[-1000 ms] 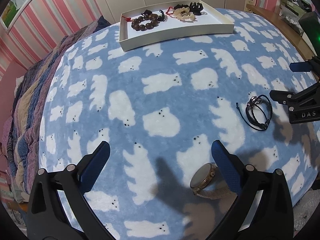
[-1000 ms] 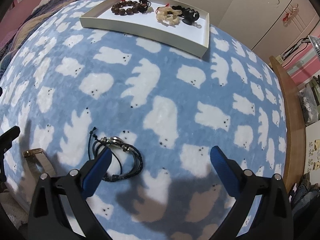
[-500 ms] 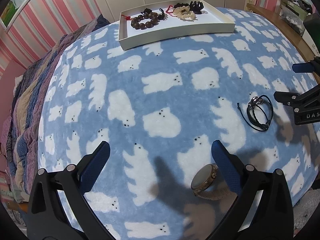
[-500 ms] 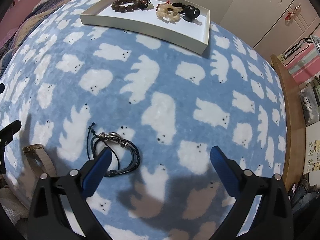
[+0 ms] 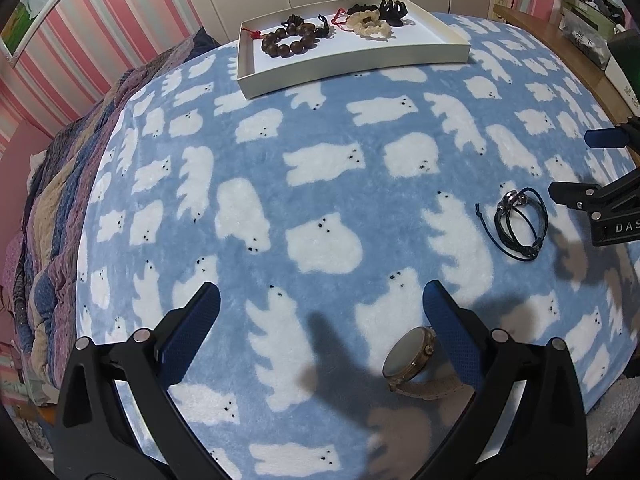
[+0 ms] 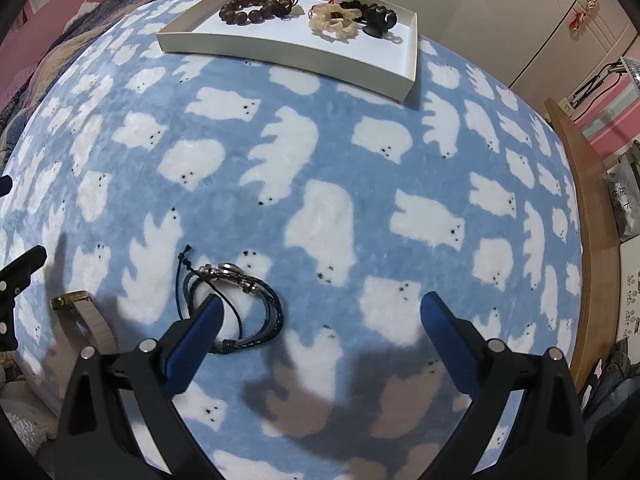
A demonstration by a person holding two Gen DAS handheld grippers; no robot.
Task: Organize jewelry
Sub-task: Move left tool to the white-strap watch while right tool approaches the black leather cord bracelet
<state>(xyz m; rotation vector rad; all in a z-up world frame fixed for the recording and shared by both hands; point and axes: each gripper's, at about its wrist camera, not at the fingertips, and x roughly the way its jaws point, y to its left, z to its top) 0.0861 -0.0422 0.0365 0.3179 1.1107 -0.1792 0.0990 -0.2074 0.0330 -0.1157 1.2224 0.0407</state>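
**Both claws open over the bed, jewelry loose on the blanket**

We've got the left claw (image 5: pixel 320 312) spread wide, nothing between the fingers, low in the left wrist frame. Gold-cased watch (image 5: pixel 412 354) sits lower right of centre, just beside the inner face of the right-hand finger; can't tell if they touch. Its beige strap runs off under that finger.

Right claw (image 6: pixel 320 320) also wide open and empty. In the right wrist frame its left-hand finger overlaps the black cord bracelet (image 6: pixel 236 304), lower left of centre; contact unclear. Same bracelet (image 5: pixel 520 222) shows at the right edge of the left wrist frame, with the right claw (image 5: pixel 588 168) just beside it. Watch (image 6: pixel 80 316) is at the far left of the right wrist frame, apart from the bracelet.

White tray (image 5: pixel 360 66) at top centre, well apart from both claws. Inside: brown bead bracelet (image 5: pixel 290 40) toward the left, cream bracelet (image 5: pixel 370 26) and a black item (image 5: pixel 394 10) toward the right.

Everything rests on the blue polar-bear blanket (image 5: pixel 320 168). Striped quilt (image 5: pixel 44 208) along the left edge, wooden bed rail (image 6: pixel 580 208) on the right. Nothing lies on the blanket between the claws and the tray.
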